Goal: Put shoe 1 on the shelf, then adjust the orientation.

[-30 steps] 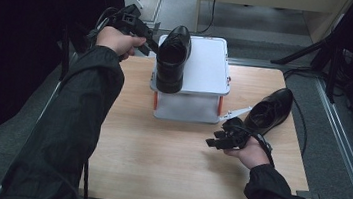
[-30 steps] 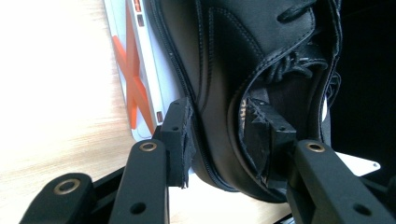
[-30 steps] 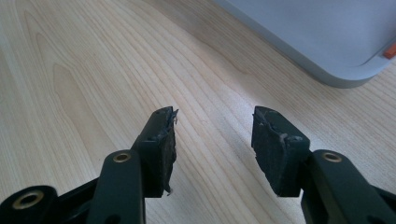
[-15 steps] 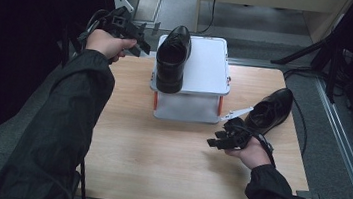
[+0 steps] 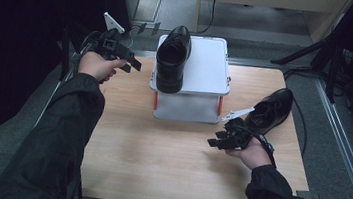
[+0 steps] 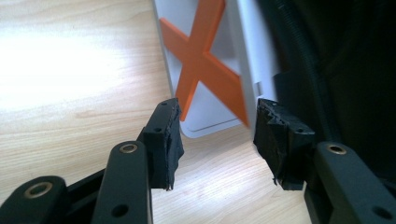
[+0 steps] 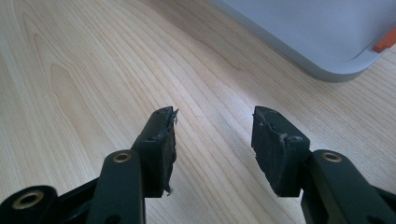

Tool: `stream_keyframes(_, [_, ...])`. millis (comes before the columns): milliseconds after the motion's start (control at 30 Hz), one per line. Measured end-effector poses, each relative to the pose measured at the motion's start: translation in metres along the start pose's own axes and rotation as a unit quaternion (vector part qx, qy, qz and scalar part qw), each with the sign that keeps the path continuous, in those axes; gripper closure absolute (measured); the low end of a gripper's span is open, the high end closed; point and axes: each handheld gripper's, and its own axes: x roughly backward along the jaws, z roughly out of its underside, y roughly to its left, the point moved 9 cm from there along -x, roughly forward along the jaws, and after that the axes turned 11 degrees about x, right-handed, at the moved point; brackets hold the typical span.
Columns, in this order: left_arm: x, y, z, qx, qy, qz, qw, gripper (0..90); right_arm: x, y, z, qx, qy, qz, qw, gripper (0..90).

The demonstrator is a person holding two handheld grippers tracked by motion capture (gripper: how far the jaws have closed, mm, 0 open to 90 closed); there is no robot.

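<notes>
At the table's left edge, the left gripper (image 5: pixel 135 64) hangs empty beside the white box (image 5: pixel 208 68), its jaws having just been opening, nothing between them; its own camera looks past the pads at the box's orange cross brace (image 6: pixel 205 60). On the box lid rests a black leather dress shoe (image 5: pixel 172 59), toe pointing away. Farther right, the right gripper (image 5: pixel 215 139) rests low over the wooden table (image 5: pixel 157 163), jaws spread wide and empty. Behind it, a second black shoe (image 5: pixel 270 110) lies on the tabletop. The polished leather looks smooth and likely slippery, the sole stiff; the firm heel collar seems the safest place to grip.
</notes>
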Motion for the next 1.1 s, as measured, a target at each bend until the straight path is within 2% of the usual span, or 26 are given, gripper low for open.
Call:
stream_keyframes(133, [-0.004, 0.007, 0.006, 0.002, 0.0, 0.01, 0.9999, 49.2, 0.0, 0.0, 0.0, -0.001, 0.0, 0.0, 1.0, 50.4])
stream_keyframes(167, [-0.006, 0.01, 0.009, 0.003, -0.002, 0.019, 0.9998, 48.9, 0.0, -0.001, 0.0, -0.001, -0.001, 0.001, 1.0, 50.5])
stream_keyframes(267, [-0.008, 0.014, 0.012, 0.002, -0.004, 0.02, 0.9998, 48.2, 0.0, -0.002, 0.0, -0.002, 0.0, 0.001, 1.0, 50.7])
stream_keyframes(300, [-0.011, 0.018, 0.016, 0.005, -0.004, 0.031, 0.9995, 47.7, 0.001, -0.002, 0.0, -0.008, 0.0, 0.002, 1.0, 51.1])
stream_keyframes(333, [-0.013, 0.019, 0.018, 0.006, -0.004, 0.033, 0.9994, 47.5, 0.001, -0.002, 0.0, -0.008, -0.001, 0.002, 1.0, 51.3])
stream_keyframes(467, [-0.022, 0.027, 0.026, 0.008, 0.004, 0.036, 0.9993, 47.3, 0.001, -0.003, -0.001, -0.012, -0.007, 0.003, 0.9999, 52.0])
stream_keyframes(500, [-0.025, 0.029, 0.027, 0.007, 0.001, 0.03, 0.9995, 47.3, 0.002, -0.003, -0.001, -0.012, -0.009, 0.002, 0.9999, 52.0])
stream_keyframes(567, [-0.029, 0.033, 0.032, 0.001, 0.003, 0.023, 0.9997, 47.3, 0.002, -0.004, -0.001, -0.014, -0.01, 0.003, 0.9999, 52.0])
stream_keyframes(800, [-0.046, 0.041, 0.047, -0.011, 0.007, 0.021, 0.9997, 46.6, 0.003, -0.007, -0.002, -0.021, -0.013, 0.0, 0.9997, 52.1])
stream_keyframes(867, [-0.056, 0.044, 0.054, -0.009, 0.009, 0.021, 0.9997, 46.3, 0.003, -0.008, -0.001, -0.023, -0.014, 0.001, 0.9996, 52.1])
stream_keyframes(967, [-0.061, 0.046, 0.058, -0.008, 0.013, 0.027, 0.9995, 45.8, 0.004, -0.009, -0.001, -0.024, -0.015, 0.001, 0.9996, 52.2])
stream_keyframes(1000, [-0.065, 0.047, 0.061, -0.008, 0.013, 0.035, 0.9993, 45.7, 0.005, -0.009, -0.001, -0.025, -0.016, 0.001, 0.9996, 52.2])
stream_keyframes(1100, [-0.073, 0.049, 0.066, -0.007, 0.013, 0.039, 0.9992, 45.7, 0.005, -0.011, -0.001, -0.024, -0.016, 0.001, 0.9996, 52.2])
